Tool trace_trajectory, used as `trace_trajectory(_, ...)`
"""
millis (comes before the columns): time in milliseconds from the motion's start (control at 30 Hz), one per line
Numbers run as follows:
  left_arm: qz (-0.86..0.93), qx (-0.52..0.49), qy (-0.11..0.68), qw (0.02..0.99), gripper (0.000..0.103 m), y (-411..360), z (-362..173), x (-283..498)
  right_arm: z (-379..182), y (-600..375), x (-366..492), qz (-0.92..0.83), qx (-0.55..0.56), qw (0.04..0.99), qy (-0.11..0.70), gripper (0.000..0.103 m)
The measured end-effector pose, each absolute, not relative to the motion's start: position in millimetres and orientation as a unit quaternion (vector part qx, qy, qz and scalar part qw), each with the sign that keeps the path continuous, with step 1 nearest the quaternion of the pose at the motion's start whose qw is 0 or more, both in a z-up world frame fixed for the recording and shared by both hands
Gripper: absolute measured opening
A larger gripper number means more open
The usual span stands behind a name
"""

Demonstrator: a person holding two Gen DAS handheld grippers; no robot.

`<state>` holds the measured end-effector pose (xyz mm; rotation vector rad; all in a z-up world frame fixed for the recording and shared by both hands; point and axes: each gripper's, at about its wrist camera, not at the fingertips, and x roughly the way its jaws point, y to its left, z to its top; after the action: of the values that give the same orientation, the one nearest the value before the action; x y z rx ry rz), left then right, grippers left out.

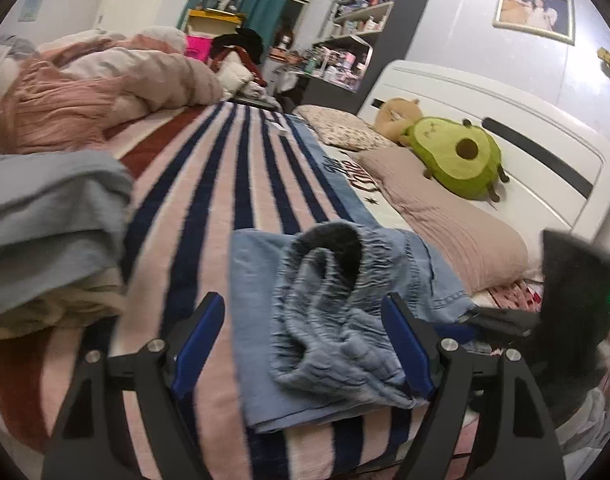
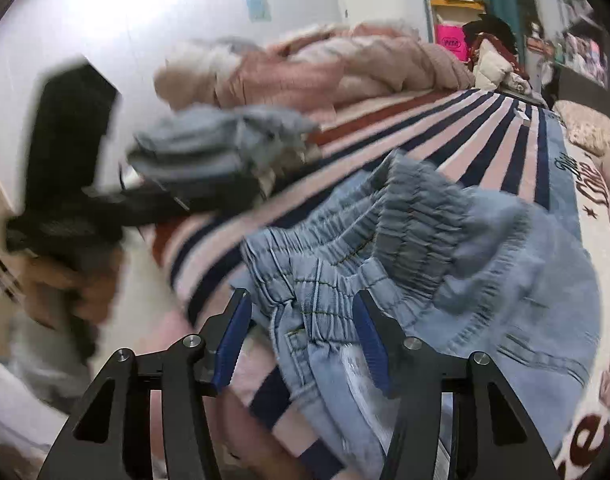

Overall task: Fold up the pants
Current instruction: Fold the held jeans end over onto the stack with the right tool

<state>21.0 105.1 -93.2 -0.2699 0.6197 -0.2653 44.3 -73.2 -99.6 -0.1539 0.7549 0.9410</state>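
One pair of light blue denim pants (image 1: 337,320) lies bunched on a bed covered by a pink blanket (image 1: 225,184) with navy stripes. The pants sit near the blanket's front edge, with their gathered elastic waistband (image 2: 345,240) crumpled on top of flatter denim.

Two grippers are in play. The left gripper (image 1: 301,344) has its jaws spread wide; one blue-padded finger is over bare blanket beside the pants and the other is at the pants' far side. It grips nothing. The right gripper (image 2: 301,340) is also spread apart, with the waistband lying between its two blue fingers, not pinched.

Beyond the pants, toward the head of the blanket, sit two pillows (image 1: 445,216) and two plush toys: one green avocado (image 1: 457,156) and one tan bear (image 1: 397,116), against a white headboard (image 1: 505,120). One heap of pink bedding (image 1: 85,84) lies at the blanket's far side. One stack of folded grey-blue clothes (image 1: 45,216) rests on the blanket beside the pants. One framed picture (image 1: 535,12) hangs on the wall above the headboard.
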Motion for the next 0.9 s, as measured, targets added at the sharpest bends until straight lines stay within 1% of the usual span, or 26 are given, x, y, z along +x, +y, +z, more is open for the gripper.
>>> trace_trajectory(133,-0.135,-0.107,0.321,0.931,0.077,80.3,-99.5,38.2,-80.6,-112.1,38.8,0.390,-0.077,0.856,0.330,0.050)
trace_trajectory(233,-0.140,-0.084,0.342,0.925,0.076,62.8,-105.6,53.4,-76.2,-137.9,38.0,0.365,-0.071,0.869,0.327,0.050)
trace_trajectory(300,-0.125,-0.068,0.357,0.923,0.067,55.0,-111.0,61.2,-77.0,-150.9,40.8,0.357,-0.057,0.871,0.333,0.050)
trace_trajectory(400,-0.088,-0.057,0.376,0.921,0.046,53.6,-121.0,68.6,-83.1,-167.9,43.9,0.344,-0.045,0.874,0.340,0.050)
trace_trajectory(467,-0.063,-0.040,0.385,0.920,0.019,56.5,-125.5,68.1,-89.0,-174.0,47.4,0.334,-0.041,0.877,0.344,0.050)
trace_trajectory(500,-0.051,-0.036,0.388,0.920,0.012,60.2,-127.0,66.0,-92.6,-177.6,50.2,0.328,-0.036,0.878,0.348,0.050)
trace_trajectory(533,-0.040,-0.037,0.390,0.919,0.004,64.5,-128.0,64.2,-94.7,-180.7,51.7,0.326,-0.032,0.878,0.350,0.050)
trace_trajectory(633,-0.036,-0.059,0.398,0.915,0.003,80.7,-133.2,59.7,-102.1,-187.7,57.0,0.319,-0.019,0.878,0.355,0.050)
trace_trajectory(800,-0.051,-0.059,0.392,0.917,0.003,88.6,-131.1,50.6,-115.5,-193.9,67.9,0.314,0.005,0.874,0.370,0.050)
trace_trajectory(900,-0.058,-0.055,0.390,0.917,0.004,93.2,-124.5,48.2,-122.1,-194.6,72.2,0.296,-0.004,0.879,0.375,0.050)
